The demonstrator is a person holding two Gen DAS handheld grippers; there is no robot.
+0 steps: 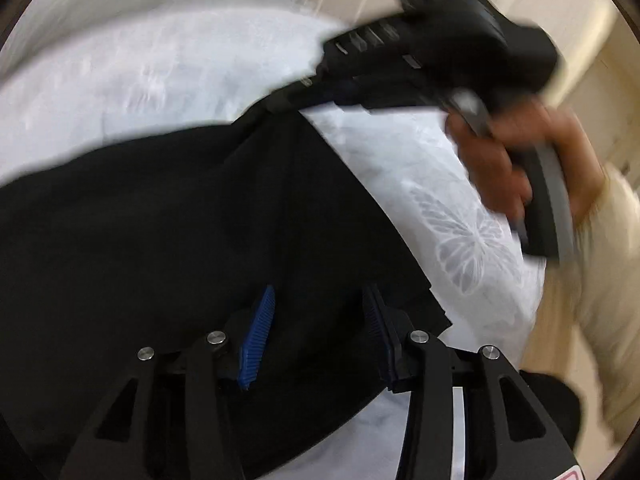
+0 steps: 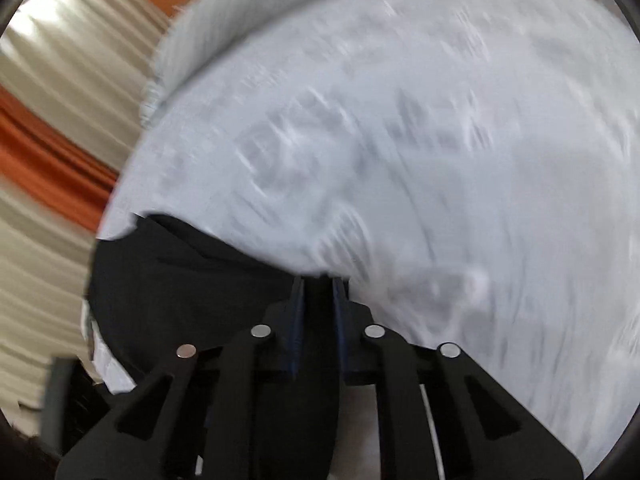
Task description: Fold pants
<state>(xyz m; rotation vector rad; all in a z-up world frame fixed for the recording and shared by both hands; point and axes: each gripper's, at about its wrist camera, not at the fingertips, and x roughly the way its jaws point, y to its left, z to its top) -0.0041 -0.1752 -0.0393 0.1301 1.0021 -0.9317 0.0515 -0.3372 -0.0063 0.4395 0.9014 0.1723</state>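
Left gripper (image 1: 316,320) spread over the black pants (image 1: 180,220); right gripper (image 2: 318,280) pinching pants fabric above the white bedsheet (image 2: 440,140).

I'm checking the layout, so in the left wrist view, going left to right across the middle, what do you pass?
Pants → white bedsheet → hand holding the other hand-held gripper → cream sleeve.

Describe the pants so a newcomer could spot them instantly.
Start at the pale bedsheet with butterfly prints that fills both views. The black pants lie spread on it, with one edge in the right gripper. They are the only dark cloth on the pale sheet, plain and unpatterned.
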